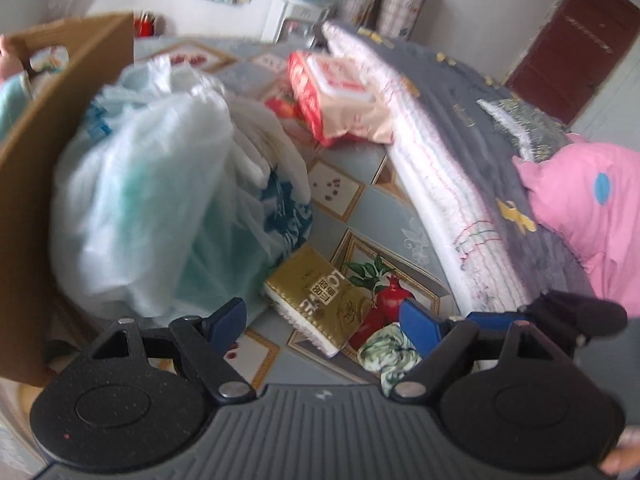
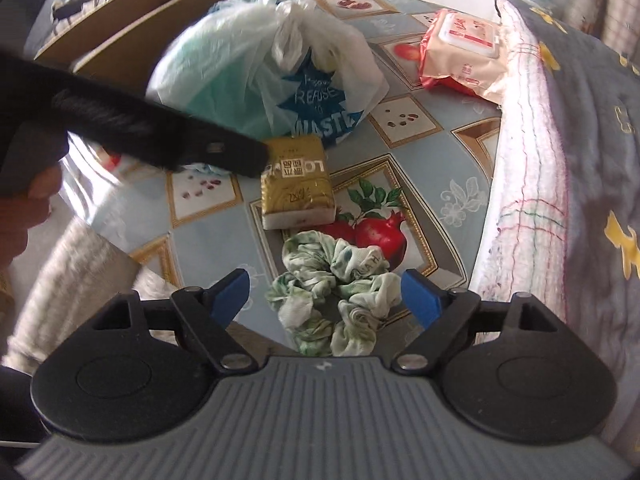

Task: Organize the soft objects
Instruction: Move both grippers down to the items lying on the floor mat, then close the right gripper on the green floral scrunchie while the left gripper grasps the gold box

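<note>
A: Right gripper (image 2: 325,289): jaws wide, holding nothing. Green-and-white scrunchie (image 2: 338,306) flat on the desk (image 2: 208,240), squarely between the blue pads, untouched by either.

B: Grip advice?

A: Probably best to sink straight down, pads outside the ruffles, then close across the whole ring. Too shallow likely pinches a single fold and lets it slip.

B: Left gripper (image 1: 322,320)?

A: Jaws also wide, empty. Just ahead of them, gold tissue pack (image 1: 316,300), one corner between the pads, no contact. Scrunchie beside its right pad.

B: Beyond the jaws?

A: White plastic bag (image 2: 276,68) past the tissue pack, knotted on top, something teal and soft showing through; exact contents unclear. Red-and-cream wet-wipes pack (image 2: 464,52) far right, lid shut, against the folded quilt (image 2: 568,152).

B: Containers?

A: Cardboard box (image 1: 36,152) far left, behind the bag. Open-topped; pale items inside, too blurred to name. Likely destination.
</note>
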